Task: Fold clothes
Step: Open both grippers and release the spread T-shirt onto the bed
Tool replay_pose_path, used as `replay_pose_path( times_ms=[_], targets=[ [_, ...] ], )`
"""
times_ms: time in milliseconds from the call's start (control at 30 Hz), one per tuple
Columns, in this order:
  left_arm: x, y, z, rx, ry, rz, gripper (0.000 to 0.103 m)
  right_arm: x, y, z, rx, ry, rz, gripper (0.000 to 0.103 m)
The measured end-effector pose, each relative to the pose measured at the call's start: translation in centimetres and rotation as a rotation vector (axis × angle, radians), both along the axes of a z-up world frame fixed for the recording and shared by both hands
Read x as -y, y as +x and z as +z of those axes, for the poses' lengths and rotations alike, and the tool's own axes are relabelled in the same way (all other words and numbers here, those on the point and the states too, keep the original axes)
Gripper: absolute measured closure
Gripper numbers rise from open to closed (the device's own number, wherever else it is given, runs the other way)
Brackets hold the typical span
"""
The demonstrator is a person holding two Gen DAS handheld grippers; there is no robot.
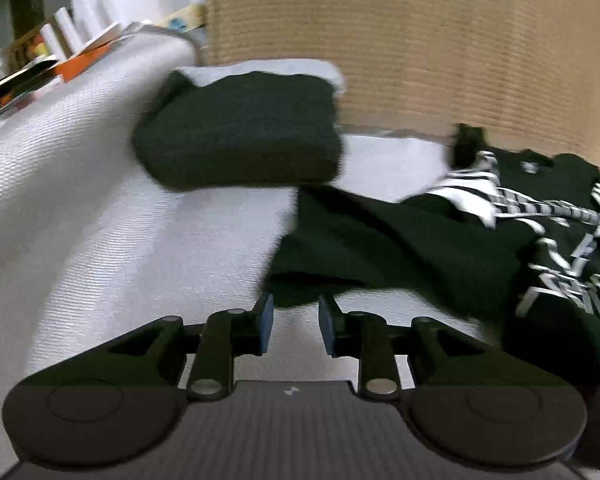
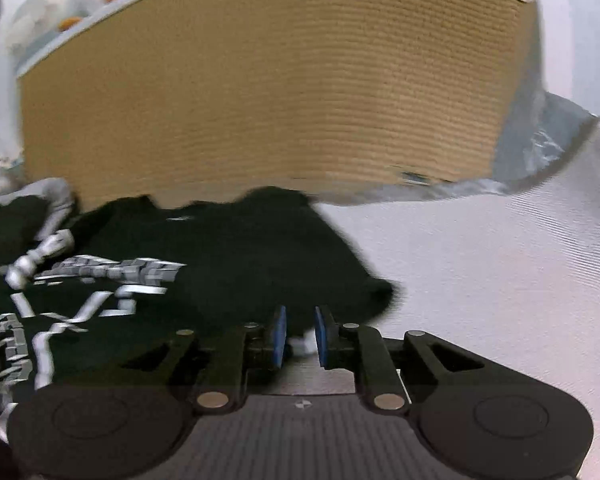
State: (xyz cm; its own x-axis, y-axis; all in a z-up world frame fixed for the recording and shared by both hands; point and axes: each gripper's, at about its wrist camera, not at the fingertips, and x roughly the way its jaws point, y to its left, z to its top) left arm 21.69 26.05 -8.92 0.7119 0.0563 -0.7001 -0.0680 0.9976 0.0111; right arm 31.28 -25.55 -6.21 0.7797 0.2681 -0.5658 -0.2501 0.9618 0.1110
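A black T-shirt with a white print (image 1: pixel 480 240) lies crumpled on the white cloth surface (image 1: pixel 100 200), to the right in the left wrist view. My left gripper (image 1: pixel 296 320) is open, its blue pads just short of the shirt's near sleeve edge, with nothing between them. A folded dark garment (image 1: pixel 240 128) sits on a grey folded one further back. In the right wrist view the same black T-shirt (image 2: pixel 228 264) spreads left and ahead. My right gripper (image 2: pixel 301 334) stands slightly open at the shirt's right edge, and nothing is visibly clamped.
A tall brown corrugated panel (image 2: pixel 280 88) stands right behind the clothes, also visible as the brown panel (image 1: pixel 440 48) in the left wrist view. Boxes and papers (image 1: pixel 60 52) crowd the far left. Bare white cloth (image 2: pixel 500 272) stretches to the right.
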Motion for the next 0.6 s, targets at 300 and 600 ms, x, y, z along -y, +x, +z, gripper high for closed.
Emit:
replay_pose_path(
  times_ms=[300, 600],
  targets=[
    [8.0, -1.2, 1.0, 0.031, -0.115, -0.117, 0.065, -10.2, -2.3, -1.4, -0.011, -0.041, 0.209, 0.082],
    [13.3, -3.1, 2.5, 0.039, 0.012, -0.232, 0.065, -14.4, -3.4, -3.6, -0.039, -0.124, 0.304, 0.071]
  ],
)
